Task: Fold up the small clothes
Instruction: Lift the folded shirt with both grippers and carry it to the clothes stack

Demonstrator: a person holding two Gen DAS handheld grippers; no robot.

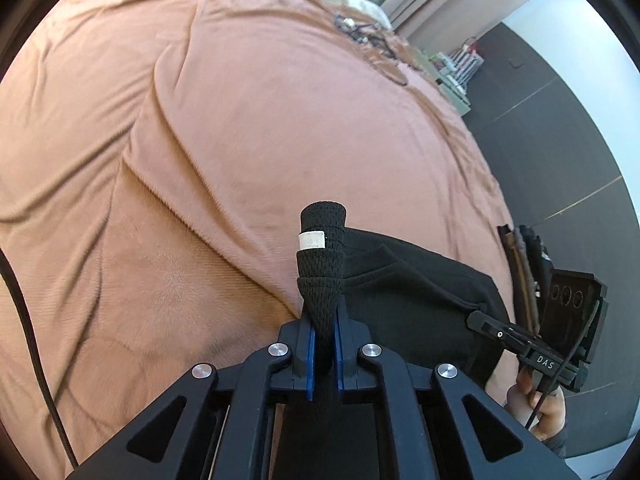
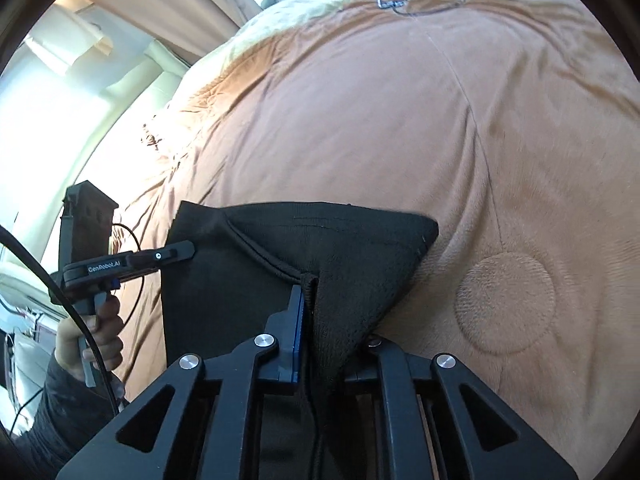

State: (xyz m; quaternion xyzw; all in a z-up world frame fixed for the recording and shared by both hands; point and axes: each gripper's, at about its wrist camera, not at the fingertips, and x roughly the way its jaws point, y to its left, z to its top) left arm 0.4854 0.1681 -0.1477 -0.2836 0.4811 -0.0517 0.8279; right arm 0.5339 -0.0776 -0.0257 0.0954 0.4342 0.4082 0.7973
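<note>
1. Over the bed (image 1: 248, 128), both grippers hold one small black garment (image 1: 416, 300) clear of the covers, each pinching an edge of it.
2. Left gripper (image 1: 325, 344): its fingers (image 1: 310, 356) are together on a bunched, ribbed bit of the cloth, which stands up between the blue pads like a stubby roll with a white tag (image 1: 312, 240) across it.
3. Right gripper (image 2: 310, 320): its fingers (image 2: 296, 332) are clamped on a hemmed edge of the same garment, a corner of cloth fanning out to a point beyond them.
4. To do this step well, I would judge, the two hands should rise level with each other and draw slightly apart, so the cloth hangs flat and taut rather than sagging in the middle.
5. The left grip looks bulky; a thick wad may slip or twist, so steady pressure and no sudden jerk seem wise.
6. Laying it down should start from the free lower edge, letting it touch the bed first, then lowering the held edge onto it.
7. The garment is a soft black knit, matte, with a stitched seam and a ribbed cuff or band.
8. The bed cover is plush and tan-brown with a short nap, creased in long folds, and it carries a round embossed patch (image 2: 505, 304).
</note>
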